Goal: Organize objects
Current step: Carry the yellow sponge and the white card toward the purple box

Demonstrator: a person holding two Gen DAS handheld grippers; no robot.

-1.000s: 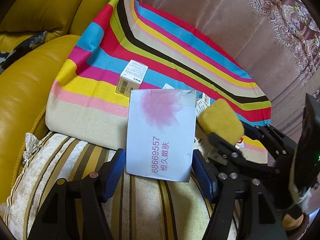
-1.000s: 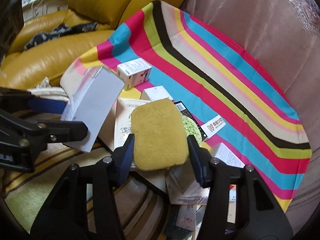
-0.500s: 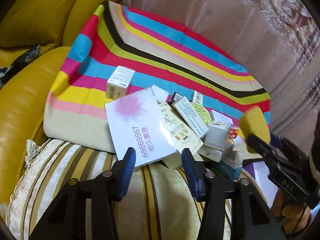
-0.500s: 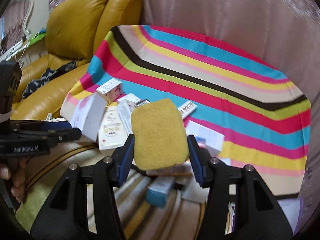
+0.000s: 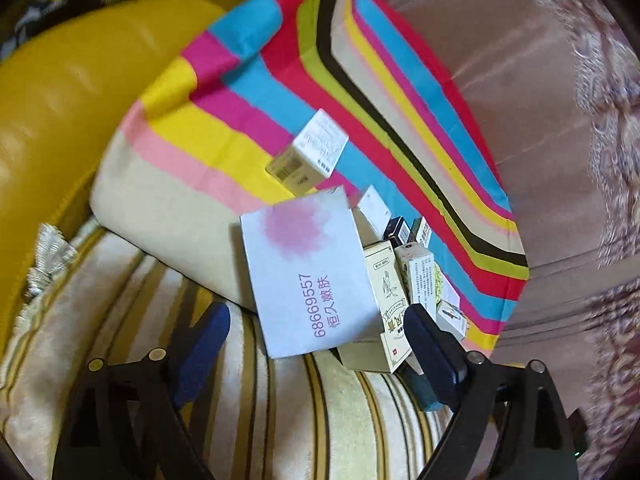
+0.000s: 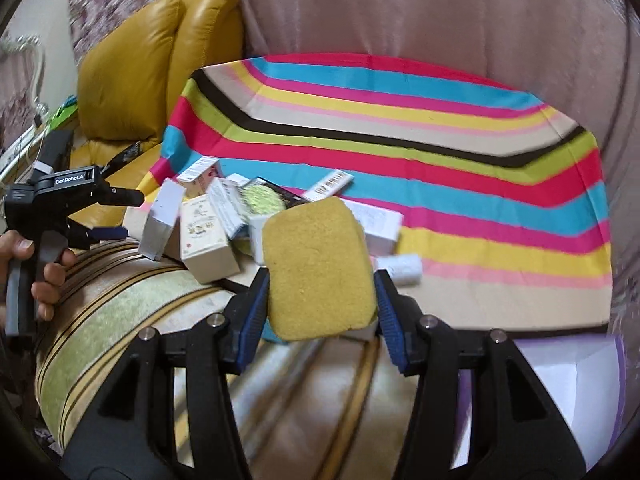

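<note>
My right gripper (image 6: pixel 320 312) is shut on a yellow sponge (image 6: pixel 320 268) and holds it above the sofa, just in front of a pile of small boxes (image 6: pixel 208 236). My left gripper (image 5: pixel 316 344) is open and empty, just short of a white box with a pink blotch (image 5: pixel 308 272) that leans on the pile (image 5: pixel 404 280). The left gripper also shows in the right wrist view (image 6: pixel 120 216), left of the pile. One small box (image 5: pixel 312 156) lies apart on the striped cushion.
A rainbow-striped cushion (image 6: pixel 440 152) lies under and behind the boxes. A beige striped cushion (image 5: pixel 280 400) is in front. A yellow leather sofa (image 5: pixel 72 92) is on the left, a pink curtain (image 6: pixel 400 12) behind, a white-purple box (image 6: pixel 568 392) low right.
My left gripper has let go of the white box, opened and drawn back; the box now rests on the pile. My right gripper has lifted the sponge back and to the right.
</note>
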